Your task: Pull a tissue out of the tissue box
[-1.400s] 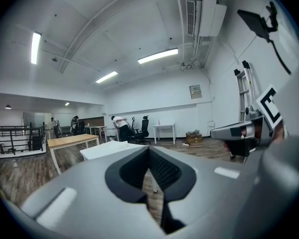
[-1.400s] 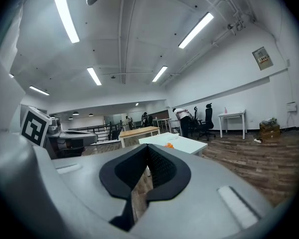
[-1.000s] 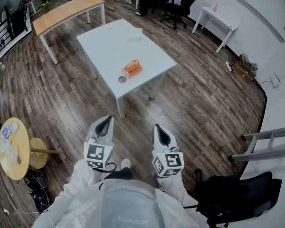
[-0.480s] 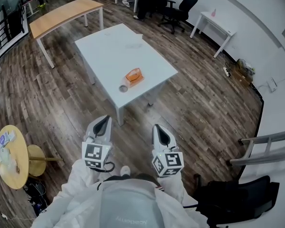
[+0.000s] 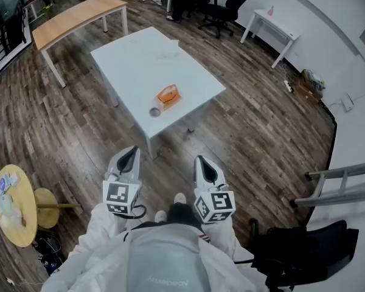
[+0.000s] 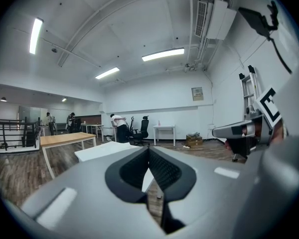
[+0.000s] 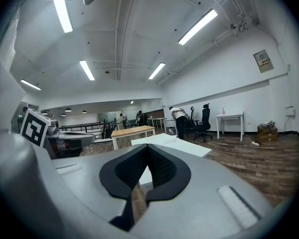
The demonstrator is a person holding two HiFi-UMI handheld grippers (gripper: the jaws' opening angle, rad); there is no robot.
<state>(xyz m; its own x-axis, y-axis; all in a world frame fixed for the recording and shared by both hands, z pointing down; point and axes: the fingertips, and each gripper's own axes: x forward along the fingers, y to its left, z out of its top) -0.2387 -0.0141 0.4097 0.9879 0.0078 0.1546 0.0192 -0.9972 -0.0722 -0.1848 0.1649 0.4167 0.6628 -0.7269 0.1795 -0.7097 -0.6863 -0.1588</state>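
The orange tissue box (image 5: pixel 168 93) sits on the white bench (image 5: pixel 128 53), towards its near end and close to the right-hand edge. A small grey round object (image 5: pixel 155 112) lies just beside it, nearer the corner. Bare bench top lies open around the pair. Open wooden floor (image 5: pixel 249 132) runs between the bench's near corner and the person. The left tool (image 5: pixel 132 152) and right tool (image 5: pixel 202 162) are held side by side, well apart from the box and pointing towards it. Each has its jaws pressed together with nothing between them. A round yellow table (image 5: pixel 15 193) stands off left, a ladder (image 5: pixel 340 184) off right.
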